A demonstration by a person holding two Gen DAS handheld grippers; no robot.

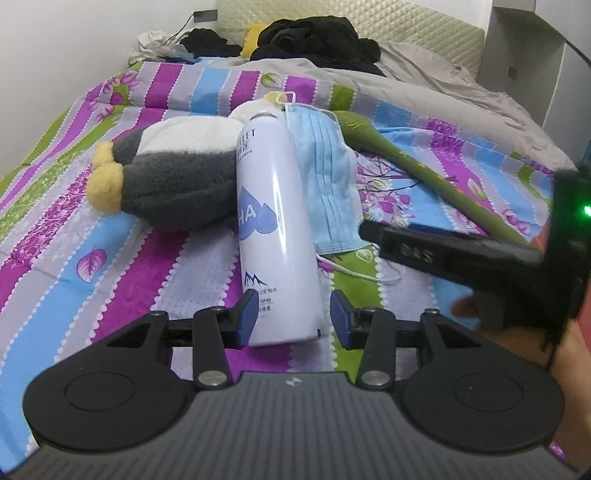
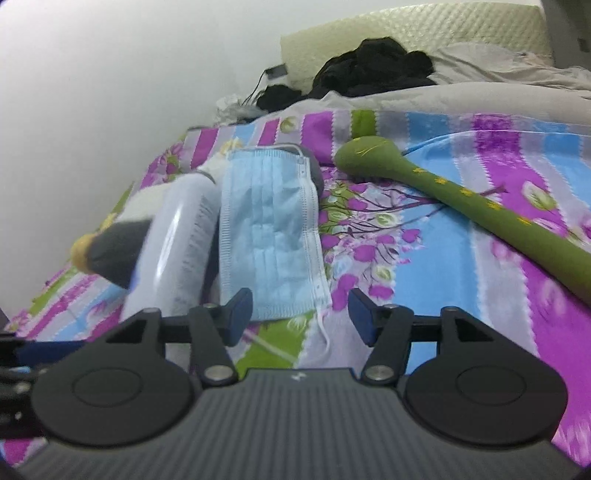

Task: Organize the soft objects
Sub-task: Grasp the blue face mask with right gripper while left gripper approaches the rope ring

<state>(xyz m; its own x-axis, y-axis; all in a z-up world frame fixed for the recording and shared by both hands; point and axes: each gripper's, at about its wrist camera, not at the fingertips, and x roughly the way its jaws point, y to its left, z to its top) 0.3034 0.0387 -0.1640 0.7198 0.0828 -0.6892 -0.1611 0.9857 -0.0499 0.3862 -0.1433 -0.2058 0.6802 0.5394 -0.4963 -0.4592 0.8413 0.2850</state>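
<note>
On the striped bedspread [image 1: 110, 258] lie a grey and white penguin plush [image 1: 173, 184], a white spray bottle [image 1: 273, 221], a blue face mask [image 1: 325, 177] and a long green soft toy [image 1: 406, 162], side by side. My left gripper [image 1: 293, 319] is open around the bottle's near end, and a gap shows at the right pad. My right gripper [image 2: 301, 317] is open, with the near edge of the mask [image 2: 269, 236] and its ear loop just ahead of the fingers. In the left wrist view a finger of the right gripper [image 1: 424, 251] reaches in from the right, over the mask's corner.
Black clothes [image 1: 314, 37] and a grey duvet [image 1: 424, 81] are piled at the head of the bed, in front of a quilted headboard [image 1: 406, 26]. A white wall [image 1: 55, 55] runs along the left side. A person's hand [image 1: 569, 354] holds the right gripper.
</note>
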